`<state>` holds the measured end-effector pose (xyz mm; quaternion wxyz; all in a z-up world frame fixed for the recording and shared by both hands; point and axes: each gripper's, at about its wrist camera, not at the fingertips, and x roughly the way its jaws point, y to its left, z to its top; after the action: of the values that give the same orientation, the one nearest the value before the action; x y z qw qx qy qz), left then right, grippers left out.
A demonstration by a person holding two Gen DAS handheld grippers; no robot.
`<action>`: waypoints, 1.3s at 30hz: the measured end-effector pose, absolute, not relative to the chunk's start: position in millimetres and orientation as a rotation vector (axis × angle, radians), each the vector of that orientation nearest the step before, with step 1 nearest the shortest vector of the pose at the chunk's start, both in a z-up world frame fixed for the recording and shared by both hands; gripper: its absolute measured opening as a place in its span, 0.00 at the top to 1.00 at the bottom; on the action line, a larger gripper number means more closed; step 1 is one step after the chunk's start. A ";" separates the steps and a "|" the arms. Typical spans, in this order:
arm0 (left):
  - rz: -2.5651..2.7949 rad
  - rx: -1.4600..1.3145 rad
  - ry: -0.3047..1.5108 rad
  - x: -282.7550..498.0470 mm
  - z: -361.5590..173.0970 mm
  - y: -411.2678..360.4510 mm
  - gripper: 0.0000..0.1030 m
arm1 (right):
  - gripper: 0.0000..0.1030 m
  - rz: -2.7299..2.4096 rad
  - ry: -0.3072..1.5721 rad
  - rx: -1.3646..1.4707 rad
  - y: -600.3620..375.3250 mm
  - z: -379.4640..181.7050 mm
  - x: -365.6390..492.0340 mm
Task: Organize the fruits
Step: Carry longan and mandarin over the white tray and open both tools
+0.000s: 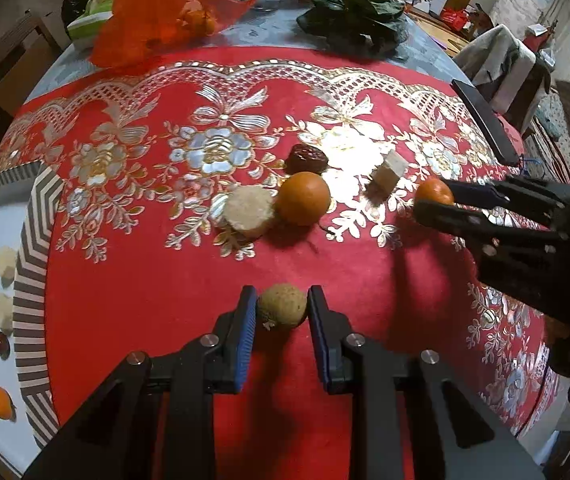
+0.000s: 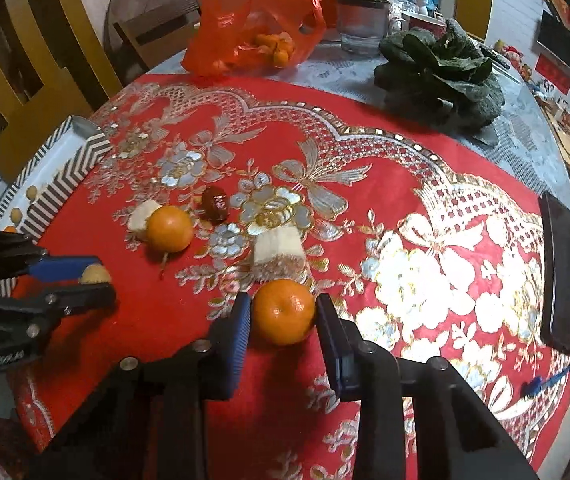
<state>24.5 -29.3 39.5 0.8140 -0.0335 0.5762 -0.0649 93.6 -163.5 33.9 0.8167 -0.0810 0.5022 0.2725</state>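
Note:
My left gripper (image 1: 283, 308) is shut on a small tan longan (image 1: 283, 306), just above the red cloth; it also shows in the right wrist view (image 2: 95, 274). My right gripper (image 2: 283, 314) is shut on a small mandarin (image 2: 283, 311), which also shows in the left wrist view (image 1: 433, 191). On the cloth lie another mandarin (image 1: 303, 198), a red date (image 1: 306, 157), a round sugarcane piece (image 1: 249, 211) and a second pale cane chunk (image 1: 389, 171). A striped tray (image 1: 31, 280) at the left holds several small fruits and cane pieces.
A red plastic bag with mandarins (image 2: 261, 40), leafy greens (image 2: 441, 68), a glass jar (image 2: 361, 24) and cups stand at the table's far side. A black phone (image 2: 561, 272) lies at the right edge. Wooden chairs (image 2: 33, 80) stand at the left.

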 end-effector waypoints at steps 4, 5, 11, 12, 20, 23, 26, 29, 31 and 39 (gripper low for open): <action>-0.135 -0.072 1.218 23.6 44.4 -25.1 0.76 | 0.65 0.577 1.069 -0.148 -164.8 40.5 83.0; -0.135 -0.070 1.216 23.2 45.6 -24.3 0.76 | 0.65 0.580 1.069 -0.140 -164.2 42.8 79.4; -0.121 -0.071 1.197 21.0 54.7 -13.3 0.76 | 0.65 0.604 1.065 -0.137 -149.5 53.2 63.9; -0.118 -0.071 1.194 20.6 56.5 -10.8 0.76 | 0.65 0.609 1.061 -0.138 -146.0 54.8 61.9; -0.090 -0.082 1.165 16.7 70.2 12.9 0.76 | 0.65 0.658 1.050 -0.162 -113.5 65.1 53.9; -0.077 -0.087 1.156 15.4 73.4 22.2 0.76 | 0.65 0.675 1.043 -0.165 -101.6 70.6 52.3; -0.062 -0.096 1.148 13.5 76.9 32.1 0.76 | 0.65 0.692 1.038 -0.178 -88.9 74.9 51.2; -0.049 -0.103 1.140 11.4 79.7 42.3 0.76 | 0.65 0.709 1.031 -0.183 -78.0 78.4 50.2; -0.036 -0.110 1.135 9.3 82.0 50.4 0.76 | 0.65 0.728 1.029 -0.191 -67.5 80.6 49.8; 0.027 -0.140 1.115 0.4 88.7 87.6 0.76 | 0.65 0.793 1.006 -0.225 -26.7 89.0 48.0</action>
<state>0.4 87.6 88.7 0.8461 -0.0662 0.5287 0.0126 47.9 -26.7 89.0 0.7960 -0.1049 0.4681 0.3692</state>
